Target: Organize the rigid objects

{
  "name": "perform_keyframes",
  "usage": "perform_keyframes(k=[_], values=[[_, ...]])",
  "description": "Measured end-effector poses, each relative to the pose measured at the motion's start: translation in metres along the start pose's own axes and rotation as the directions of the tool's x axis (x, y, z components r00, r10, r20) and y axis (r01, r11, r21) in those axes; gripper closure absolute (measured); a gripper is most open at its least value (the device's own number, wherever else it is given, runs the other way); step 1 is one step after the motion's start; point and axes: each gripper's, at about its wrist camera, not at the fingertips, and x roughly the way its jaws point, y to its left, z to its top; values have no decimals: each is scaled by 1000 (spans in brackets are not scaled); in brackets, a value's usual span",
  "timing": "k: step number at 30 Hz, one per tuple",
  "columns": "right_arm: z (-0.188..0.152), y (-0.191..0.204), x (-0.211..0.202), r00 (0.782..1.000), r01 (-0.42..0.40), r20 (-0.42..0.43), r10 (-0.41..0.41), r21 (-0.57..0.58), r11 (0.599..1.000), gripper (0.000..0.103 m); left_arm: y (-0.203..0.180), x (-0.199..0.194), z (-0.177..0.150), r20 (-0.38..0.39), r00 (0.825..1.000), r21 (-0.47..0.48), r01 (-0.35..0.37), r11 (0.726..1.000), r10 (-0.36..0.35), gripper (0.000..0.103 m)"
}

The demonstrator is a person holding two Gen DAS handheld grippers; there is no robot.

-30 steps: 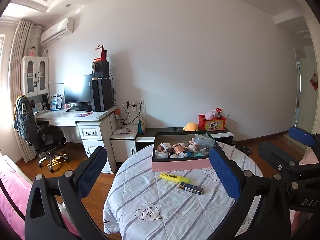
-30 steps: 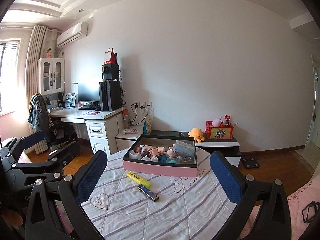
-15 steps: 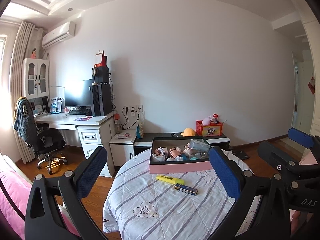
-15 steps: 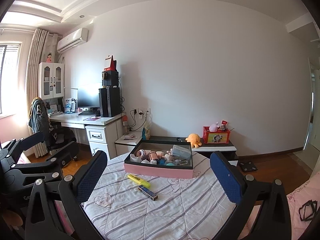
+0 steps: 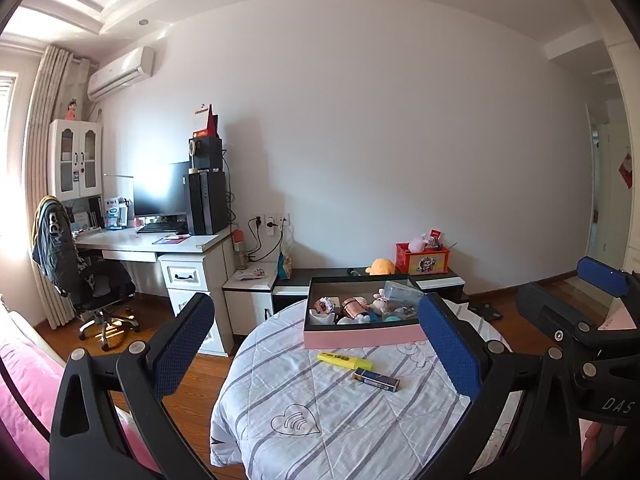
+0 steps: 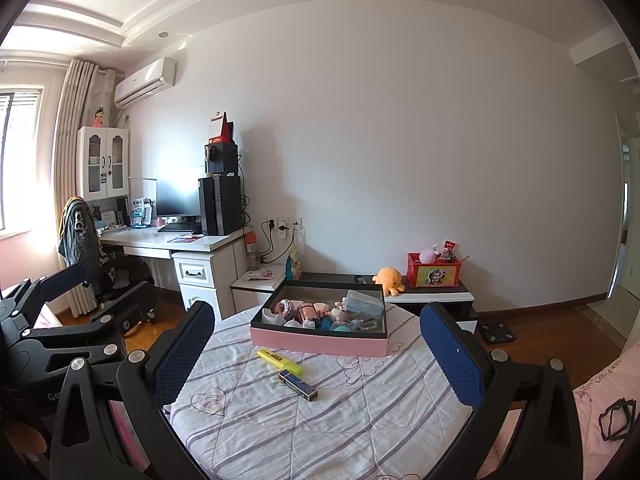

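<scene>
A pink box with a black rim (image 5: 362,336) (image 6: 318,342) sits at the far side of a round table with a striped grey cloth (image 5: 344,416) (image 6: 320,420); several small toys and a clear container lie in it. A yellow highlighter (image 5: 344,361) (image 6: 279,361) and a dark blue flat box (image 5: 376,379) (image 6: 298,385) lie on the cloth in front of it. My left gripper (image 5: 316,352) and right gripper (image 6: 316,356) are both open, empty, held above the near side of the table.
A white desk (image 5: 160,244) with monitor and computer tower stands at left with an office chair (image 5: 76,276). A low black-and-white cabinet (image 6: 420,294) behind the table holds an orange plush and a red box. Pink bedding (image 5: 24,384) lies at the lower left.
Both views have shifted slightly; the table and pink box sit a little lower and farther in frame. Both grippers stay open and nothing on the table has moved.
</scene>
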Motion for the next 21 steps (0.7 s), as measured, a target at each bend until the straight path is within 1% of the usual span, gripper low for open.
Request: perform_keyframes(k=[15,21], values=[[2,4,4,1000,-5,-14,5,-5,1000,0,2,2,-2,-8,1000,-6,-5,1000,5,0],[-3,5,16,999,-6,-39,6,-10,1000,0,1,12,-5,-26,1000,3,-15,1000,15,0]])
